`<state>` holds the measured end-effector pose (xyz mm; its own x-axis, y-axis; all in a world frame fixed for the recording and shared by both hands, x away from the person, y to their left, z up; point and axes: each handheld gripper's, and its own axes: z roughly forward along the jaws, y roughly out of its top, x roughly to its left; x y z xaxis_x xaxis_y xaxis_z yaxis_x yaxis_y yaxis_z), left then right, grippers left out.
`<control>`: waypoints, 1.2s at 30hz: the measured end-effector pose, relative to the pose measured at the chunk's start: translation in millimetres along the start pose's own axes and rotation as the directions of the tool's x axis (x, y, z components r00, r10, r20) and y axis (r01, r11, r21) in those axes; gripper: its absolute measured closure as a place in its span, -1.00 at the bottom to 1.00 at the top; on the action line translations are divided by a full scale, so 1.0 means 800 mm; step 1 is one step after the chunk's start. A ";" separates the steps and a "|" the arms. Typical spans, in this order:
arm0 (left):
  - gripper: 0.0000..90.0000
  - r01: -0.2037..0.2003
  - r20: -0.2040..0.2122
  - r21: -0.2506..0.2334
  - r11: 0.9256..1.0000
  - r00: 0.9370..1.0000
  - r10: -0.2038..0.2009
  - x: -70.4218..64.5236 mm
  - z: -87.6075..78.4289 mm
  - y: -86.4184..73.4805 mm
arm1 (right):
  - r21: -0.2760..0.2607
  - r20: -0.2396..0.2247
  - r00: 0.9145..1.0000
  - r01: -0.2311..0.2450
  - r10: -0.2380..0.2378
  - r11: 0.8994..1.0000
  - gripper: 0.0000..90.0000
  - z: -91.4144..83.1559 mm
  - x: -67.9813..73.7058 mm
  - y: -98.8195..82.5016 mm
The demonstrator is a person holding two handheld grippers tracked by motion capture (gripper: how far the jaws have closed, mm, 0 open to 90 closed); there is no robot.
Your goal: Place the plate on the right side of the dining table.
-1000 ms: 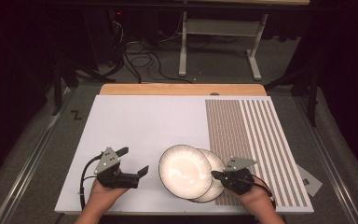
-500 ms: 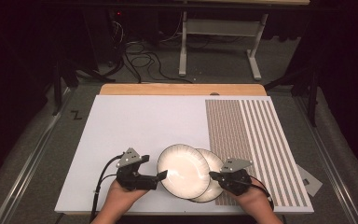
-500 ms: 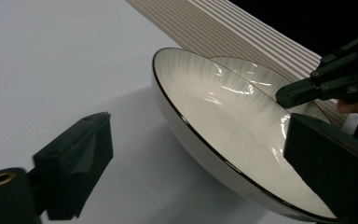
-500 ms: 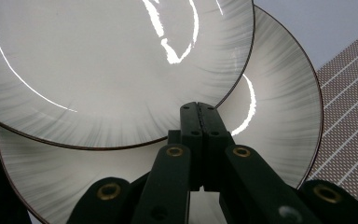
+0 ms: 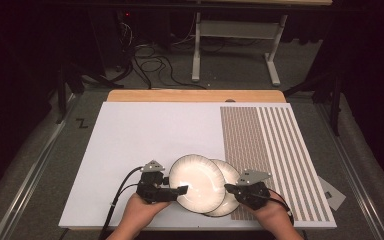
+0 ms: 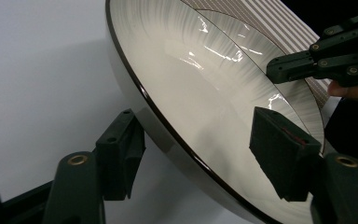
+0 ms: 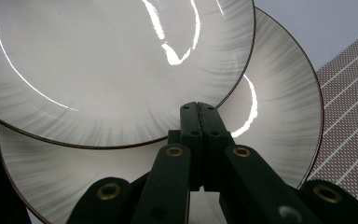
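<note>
Now two shallow plates overlap between the grippers, both empty: the top plate [image 5: 196,182] rests partly on the bottom plate [image 5: 227,195]. With its jaws just closing, the left gripper [image 5: 179,190] straddles the top plate's rim, pads not yet pressing. Opposite, the right gripper [image 5: 228,188] is shut, tips over the bottom plate. Beyond it runs the board's striped strip [image 5: 270,150].

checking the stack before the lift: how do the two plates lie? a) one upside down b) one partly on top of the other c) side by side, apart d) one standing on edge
b: the upper plate overlaps the lower plate, whose right part sticks out beneath it.
</note>
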<state>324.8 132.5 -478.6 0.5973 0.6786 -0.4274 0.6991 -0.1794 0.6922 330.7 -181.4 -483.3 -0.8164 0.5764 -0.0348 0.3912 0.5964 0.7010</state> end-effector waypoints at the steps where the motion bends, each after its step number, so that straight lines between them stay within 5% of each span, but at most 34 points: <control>1: -0.13 0.008 0.001 0.002 1.000 1.000 -0.008 0.001 0.000 0.000 | 0.006 0.001 1.000 0.001 -0.001 1.000 1.00 -0.001 0.000 0.000; 16: 0.25 0.050 -0.018 0.046 0.998 0.999 -0.049 0.008 0.005 0.004 | -0.001 0.004 1.000 0.006 -0.006 1.000 1.00 -0.002 0.001 -0.001; 36: 0.54 0.110 -0.008 -0.007 0.994 0.994 -0.110 0.011 0.006 0.004 | -0.031 0.014 1.000 0.002 -0.001 1.000 1.00 -0.016 0.000 -0.005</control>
<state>334.3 134.6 -482.5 0.5134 0.6997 -0.4967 0.7581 -0.0987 0.6446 323.9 -191.0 -477.3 -0.8108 0.5835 -0.0460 0.3765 0.5801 0.7223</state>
